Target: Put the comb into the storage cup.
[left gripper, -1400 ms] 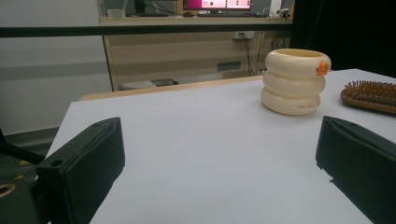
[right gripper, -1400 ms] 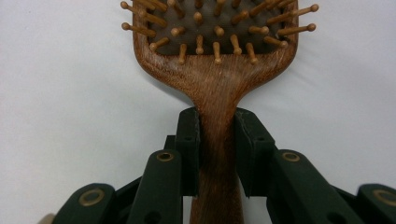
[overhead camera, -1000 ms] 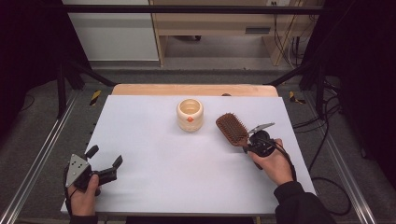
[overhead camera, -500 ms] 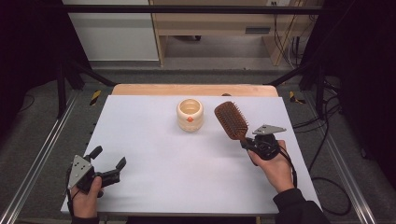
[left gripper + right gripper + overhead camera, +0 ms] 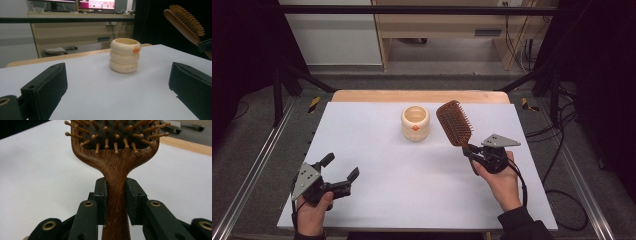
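A brown wooden hairbrush (image 5: pixel 454 122) is held up off the white table, its bristled head tilted toward the back. My right gripper (image 5: pixel 470 152) is shut on the brush handle (image 5: pixel 116 195), which runs between both black jaws. A cream ribbed cup (image 5: pixel 415 123) with an orange dot stands at the table's middle back, left of the brush; it also stands ahead in the left gripper view as the cup (image 5: pixel 124 55), with the hairbrush (image 5: pixel 185 21) at upper right. My left gripper (image 5: pixel 341 170) rests open near the front left corner, nothing between its jaws.
The white table top (image 5: pixel 412 190) ends in a wooden strip (image 5: pixel 417 95) at the back. Metal frame rails (image 5: pixel 252 170) run along both sides. Cables (image 5: pixel 557 150) lie on the floor to the right. A cabinet (image 5: pixel 332 35) and a wooden desk stand behind.
My right gripper has lifted the hairbrush off the table and tilted its head upward. The left gripper has stayed at the front left, still open.
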{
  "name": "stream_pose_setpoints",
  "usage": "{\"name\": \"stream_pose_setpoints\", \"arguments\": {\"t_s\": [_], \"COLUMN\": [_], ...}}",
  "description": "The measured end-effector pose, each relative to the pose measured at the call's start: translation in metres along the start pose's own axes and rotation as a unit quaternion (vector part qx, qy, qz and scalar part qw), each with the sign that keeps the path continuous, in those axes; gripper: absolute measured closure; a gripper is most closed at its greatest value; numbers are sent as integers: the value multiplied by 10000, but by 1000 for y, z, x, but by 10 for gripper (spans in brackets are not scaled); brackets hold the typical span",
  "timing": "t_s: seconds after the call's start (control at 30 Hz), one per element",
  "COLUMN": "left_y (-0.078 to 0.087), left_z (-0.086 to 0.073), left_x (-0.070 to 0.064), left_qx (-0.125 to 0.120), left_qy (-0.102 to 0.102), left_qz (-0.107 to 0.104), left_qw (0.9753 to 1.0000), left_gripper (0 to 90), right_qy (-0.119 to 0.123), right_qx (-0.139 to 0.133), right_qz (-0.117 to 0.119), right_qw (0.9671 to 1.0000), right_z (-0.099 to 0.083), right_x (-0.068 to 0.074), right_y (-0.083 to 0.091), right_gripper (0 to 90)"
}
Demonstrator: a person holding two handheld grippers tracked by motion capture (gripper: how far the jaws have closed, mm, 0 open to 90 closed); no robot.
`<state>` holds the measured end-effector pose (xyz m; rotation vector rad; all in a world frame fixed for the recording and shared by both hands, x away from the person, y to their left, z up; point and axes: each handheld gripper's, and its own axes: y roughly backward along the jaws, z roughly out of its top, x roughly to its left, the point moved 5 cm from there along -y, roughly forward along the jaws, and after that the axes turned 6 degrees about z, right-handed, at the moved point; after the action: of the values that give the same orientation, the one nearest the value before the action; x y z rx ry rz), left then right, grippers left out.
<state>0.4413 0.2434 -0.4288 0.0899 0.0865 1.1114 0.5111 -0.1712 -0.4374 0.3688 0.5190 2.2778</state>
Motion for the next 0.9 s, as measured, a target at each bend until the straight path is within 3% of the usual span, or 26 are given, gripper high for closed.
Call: {"name": "stream_pose_setpoints", "arguments": {"t_s": [0.1, 0.23, 0.37, 0.53, 0.67, 0.9], "left_y": [-14, -26, -44, -56, -66, -79], "left_z": [8, 15, 28, 38, 44, 45], "left_x": [-21, -36, -60, -75, -85, -98], "left_qx": [18, 77, 85, 109, 78, 87], "left_qy": [48, 104, 247, 207, 123, 251], "left_qz": [-227, -407, -760, -909, -849, -947], "left_qw": [9997, 9991, 9968, 9956, 9963, 9952], "left_gripper": [26, 34, 35, 36, 40, 38], "right_qy": [127, 139, 220, 218, 298, 434], "right_qx": [-149, -282, -471, -617, -581, -608], "right_qz": [96, 209, 204, 305, 418, 541], "right_qw": [9998, 9993, 9984, 9974, 9970, 9957], "right_z": [5, 8, 10, 8, 7, 4], "right_x": [11, 18, 29, 35, 44, 60], "right_y": [-6, -11, -17, -22, -26, -33], "right_gripper": [727, 727, 727, 728, 727, 728]}}
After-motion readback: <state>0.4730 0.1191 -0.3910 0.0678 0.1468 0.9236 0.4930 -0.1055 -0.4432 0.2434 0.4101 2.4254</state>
